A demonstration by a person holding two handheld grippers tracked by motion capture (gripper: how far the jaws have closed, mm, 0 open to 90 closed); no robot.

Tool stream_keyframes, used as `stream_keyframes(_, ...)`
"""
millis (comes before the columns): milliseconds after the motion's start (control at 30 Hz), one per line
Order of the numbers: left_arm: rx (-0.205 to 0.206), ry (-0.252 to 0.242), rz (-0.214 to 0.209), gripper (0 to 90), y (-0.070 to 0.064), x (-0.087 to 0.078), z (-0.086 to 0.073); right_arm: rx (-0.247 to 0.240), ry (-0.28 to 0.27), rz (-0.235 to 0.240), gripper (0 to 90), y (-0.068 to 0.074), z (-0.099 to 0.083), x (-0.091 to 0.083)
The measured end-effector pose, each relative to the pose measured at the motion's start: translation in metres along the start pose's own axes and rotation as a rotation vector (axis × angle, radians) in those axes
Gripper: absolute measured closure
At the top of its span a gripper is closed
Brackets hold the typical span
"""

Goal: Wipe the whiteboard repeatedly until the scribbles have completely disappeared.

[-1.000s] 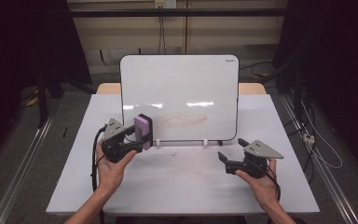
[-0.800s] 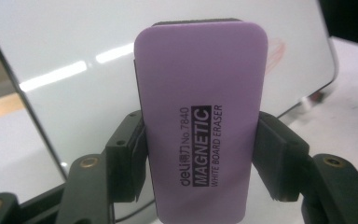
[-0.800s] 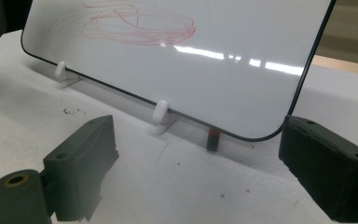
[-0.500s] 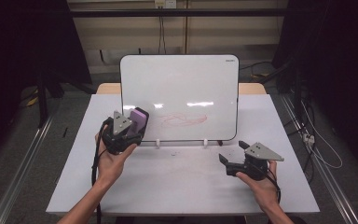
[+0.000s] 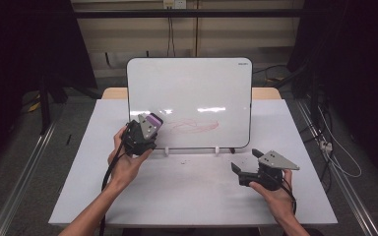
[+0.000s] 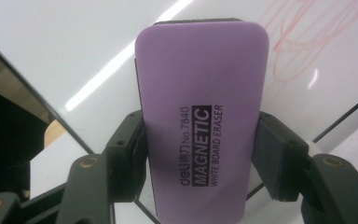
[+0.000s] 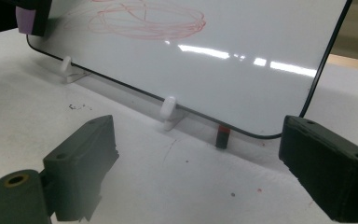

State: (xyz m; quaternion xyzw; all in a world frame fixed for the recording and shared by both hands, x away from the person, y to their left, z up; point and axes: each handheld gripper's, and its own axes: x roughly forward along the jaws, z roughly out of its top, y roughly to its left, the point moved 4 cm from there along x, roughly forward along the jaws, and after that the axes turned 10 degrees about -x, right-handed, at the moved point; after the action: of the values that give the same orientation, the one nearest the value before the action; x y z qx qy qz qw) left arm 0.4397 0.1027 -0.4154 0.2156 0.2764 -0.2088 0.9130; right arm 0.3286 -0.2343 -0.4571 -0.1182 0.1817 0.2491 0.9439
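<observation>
1. dark curtains and a beige wall stand behind a white bench (image 5: 192, 196), which carries an upright whiteboard (image 5: 192, 88) propped on 2 small white feet (image 5: 217, 150).
2. red scribble (image 5: 194, 126) marks the lower middle of the whiteboard; a small red and black piece (image 7: 222, 136) sits at the board's bottom edge near its right corner.
3. left hand-held gripper (image 5: 145, 130) is raised at the board's lower left corner, pinching a purple magnetic eraser (image 6: 200, 121) by its 2 long sides.
4. in the left gripper view the eraser's printed back faces the camera, its far end against the whiteboard, just left of the scribble.
5. the eraser's purple top (image 5: 153, 119) shows in the high view beside the board's left edge.
6. right hand-held gripper (image 5: 243, 167) rests low over the bench in front of the board's right part, jaws spread wide and holding nothing.
7. small dark specks (image 7: 77, 107) lie on the bench near the left foot.
</observation>
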Motion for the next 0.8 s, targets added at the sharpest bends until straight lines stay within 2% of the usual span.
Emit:
stream_keyframes(33,0.011,-0.001,0.016,41.2,-0.001,0.002,0.0,-0.002,0.0,0.001,10.6,0.0,0.0,0.0)
stream_keyframes(167,0.039,0.009,0.025,41.4,-0.003,0.007,0.002,-0.005,-0.001,0.004,10.6,0.001,0.0,0.001)
stream_keyframes(400,0.056,0.009,0.036,41.5,-0.005,0.013,0.002,-0.003,-0.002,0.001,10.6,0.0,0.0,0.0)
stream_keyframes(533,0.031,0.0,0.019,41.5,-0.002,0.018,0.003,-0.002,-0.003,0.001,10.6,0.0,0.0,0.0)
stream_keyframes(800,0.018,0.004,0.001,41.5,0.0,0.021,0.002,0.003,-0.007,0.0,10.6,-0.001,0.0,-0.001)
